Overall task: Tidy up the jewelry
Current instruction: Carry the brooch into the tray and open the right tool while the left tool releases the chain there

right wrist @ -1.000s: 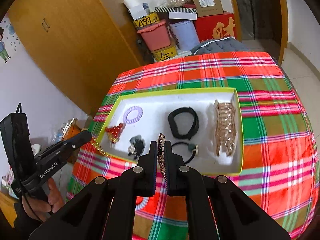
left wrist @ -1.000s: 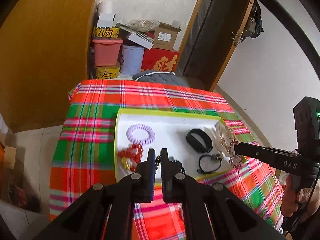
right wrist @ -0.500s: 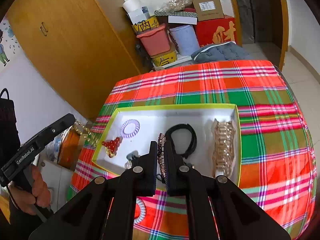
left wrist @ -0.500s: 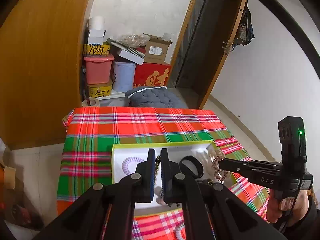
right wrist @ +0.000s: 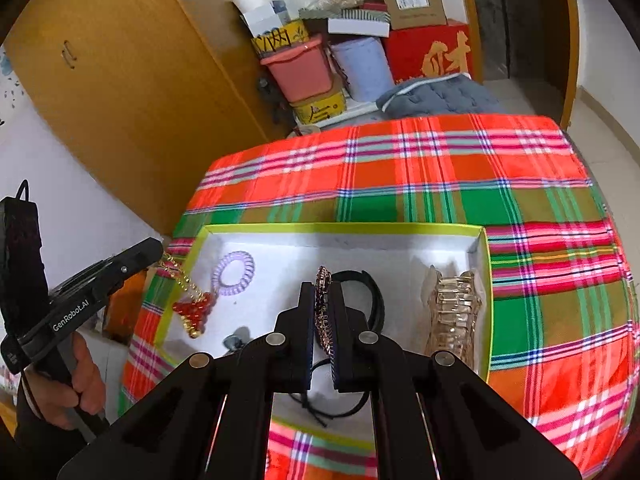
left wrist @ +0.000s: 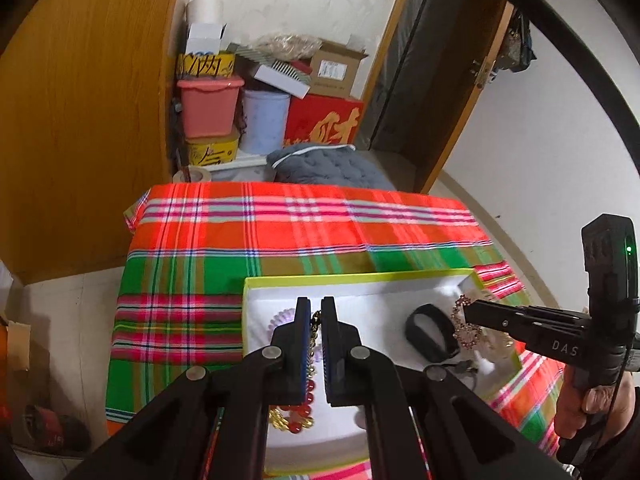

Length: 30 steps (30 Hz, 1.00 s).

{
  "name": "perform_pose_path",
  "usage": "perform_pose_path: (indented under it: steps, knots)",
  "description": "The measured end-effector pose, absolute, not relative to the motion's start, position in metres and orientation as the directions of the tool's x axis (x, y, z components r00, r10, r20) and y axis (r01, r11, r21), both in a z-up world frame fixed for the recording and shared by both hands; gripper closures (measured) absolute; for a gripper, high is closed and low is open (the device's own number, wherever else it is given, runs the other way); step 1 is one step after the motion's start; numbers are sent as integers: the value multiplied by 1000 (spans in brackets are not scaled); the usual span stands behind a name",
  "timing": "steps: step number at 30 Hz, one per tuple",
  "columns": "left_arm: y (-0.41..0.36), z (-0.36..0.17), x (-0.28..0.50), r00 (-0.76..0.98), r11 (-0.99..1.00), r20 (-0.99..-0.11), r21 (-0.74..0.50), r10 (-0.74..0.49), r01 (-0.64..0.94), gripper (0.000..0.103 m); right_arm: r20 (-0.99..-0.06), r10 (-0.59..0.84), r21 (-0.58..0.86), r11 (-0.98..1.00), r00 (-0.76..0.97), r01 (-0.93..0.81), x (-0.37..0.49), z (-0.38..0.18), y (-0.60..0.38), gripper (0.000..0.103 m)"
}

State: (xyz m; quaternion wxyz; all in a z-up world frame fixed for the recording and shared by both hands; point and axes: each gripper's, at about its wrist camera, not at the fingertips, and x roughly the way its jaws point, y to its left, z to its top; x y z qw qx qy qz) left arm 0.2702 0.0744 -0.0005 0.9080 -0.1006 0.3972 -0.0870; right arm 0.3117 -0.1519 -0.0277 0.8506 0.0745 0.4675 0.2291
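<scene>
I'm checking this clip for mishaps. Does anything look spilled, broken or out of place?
Nothing looks spilled or broken. The left gripper holds a gold chain with red beads dangling over the tray, and the right gripper pinches a rhinestone bracelet. The remaining pieces lie apart inside the tray.

Tray (right wrist: 485,280) sat on the tablecloth (right wrist: 440,168). In it, coil hair tie (right wrist: 233,273) lay far left, band (right wrist: 370,300) centre, claw clip (right wrist: 452,312) right. Storage boxes (right wrist: 416,0) stood beyond the table's far edge.
</scene>
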Motion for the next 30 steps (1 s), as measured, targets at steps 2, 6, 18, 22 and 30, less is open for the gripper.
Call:
perform_pose_path:
  steps: [2,6,18,22,30]
  knots:
    - [76,-7,273,663,966,-712,-250,-231,68,98,-771,454,338,886,446,-317,317,-36,-150,97]
    - [80,-18,278,653,966,-723,-252,-224,53,98,-783,450,341,888,428,-309,322,-48,-151,97]
    - [85,-27,279,649,968,-731,-248,-211,36,98,-762,462,342,882,454,-325,334,-41,-144,97]
    - [87,-31,279,640,967,-739,-254,-213,28,98,-766,465,342,880,444,-330,342,-46,-136,97]
    - [90,-36,277,630,968,-749,-252,-204,13,98,-765,495,382,864,412,-328,351,-55,-131,85]
